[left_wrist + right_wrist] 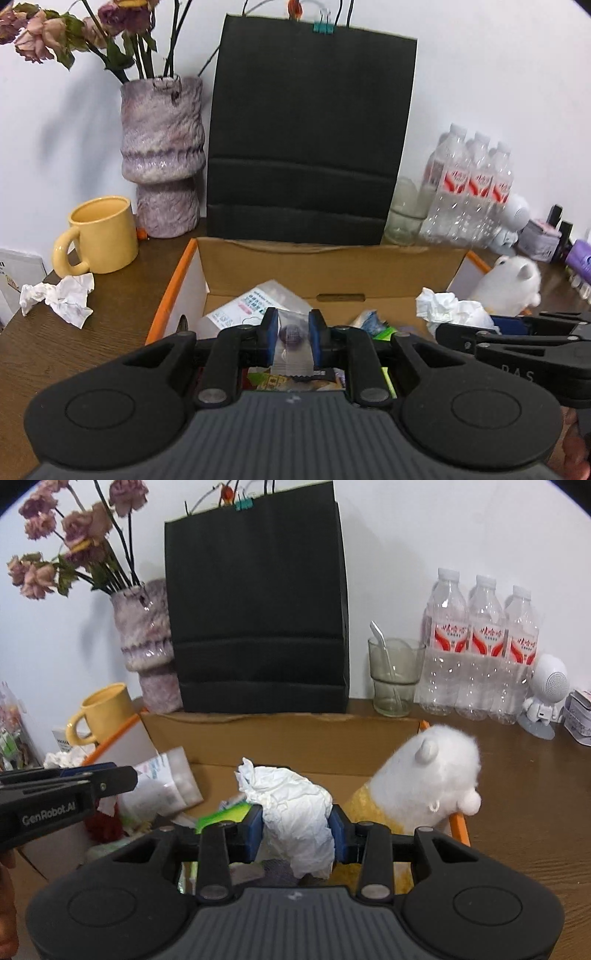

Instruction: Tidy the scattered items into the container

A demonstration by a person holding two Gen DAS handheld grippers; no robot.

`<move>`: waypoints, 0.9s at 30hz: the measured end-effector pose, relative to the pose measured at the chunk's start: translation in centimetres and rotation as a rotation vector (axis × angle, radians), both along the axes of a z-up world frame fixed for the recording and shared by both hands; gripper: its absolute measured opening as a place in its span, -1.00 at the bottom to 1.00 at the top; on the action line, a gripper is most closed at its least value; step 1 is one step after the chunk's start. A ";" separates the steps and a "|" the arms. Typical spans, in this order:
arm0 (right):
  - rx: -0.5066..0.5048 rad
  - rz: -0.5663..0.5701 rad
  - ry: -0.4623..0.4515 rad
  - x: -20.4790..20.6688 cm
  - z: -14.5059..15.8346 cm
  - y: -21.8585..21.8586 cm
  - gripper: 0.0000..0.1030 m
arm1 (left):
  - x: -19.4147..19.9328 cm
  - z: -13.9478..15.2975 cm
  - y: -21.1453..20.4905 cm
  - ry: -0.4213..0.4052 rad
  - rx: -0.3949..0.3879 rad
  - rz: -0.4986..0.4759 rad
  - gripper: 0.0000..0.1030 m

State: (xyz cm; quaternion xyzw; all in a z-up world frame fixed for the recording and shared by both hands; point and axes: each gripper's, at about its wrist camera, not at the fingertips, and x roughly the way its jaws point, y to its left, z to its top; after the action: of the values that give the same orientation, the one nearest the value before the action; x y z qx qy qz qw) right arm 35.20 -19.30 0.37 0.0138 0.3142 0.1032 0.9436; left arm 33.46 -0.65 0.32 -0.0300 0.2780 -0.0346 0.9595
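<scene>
White wall stands behind a dark brown wooden bench, where an open brown cardboard box with orange edges sits in the middle. Behind the box, at 12 o'clock, a tall black paper bag stands upright; at 10 o'clock are a purple marbled ceramic vase with dried roses and a yellow ceramic mug.

Over the box, the left gripper has its jaws almost closed on a small clear plastic packet with a dark purple round thing inside. The right gripper has its jaws partly apart, pressing on a crumpled white tissue, also above the box.

One more crumpled white paper ball lies on the bench at 9 o'clock from the box, near the mug. A white fluffy plush toy leans at the right edge of the box; I cannot tell if it is inside. Three clear plastic water bottles with red labels stand at 2 o'clock.
</scene>
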 end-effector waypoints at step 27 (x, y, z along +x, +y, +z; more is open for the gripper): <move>-0.082 0.013 -0.045 -3.8 3.9 0.7 1.00 | -3.4 3.5 -0.6 -0.099 0.102 0.047 1.00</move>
State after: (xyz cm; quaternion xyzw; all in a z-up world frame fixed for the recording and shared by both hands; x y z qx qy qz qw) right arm 31.42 -18.57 4.32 -0.0291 0.2967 0.0967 0.9496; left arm 30.06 -1.27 3.81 0.0142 0.2307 0.0008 0.9729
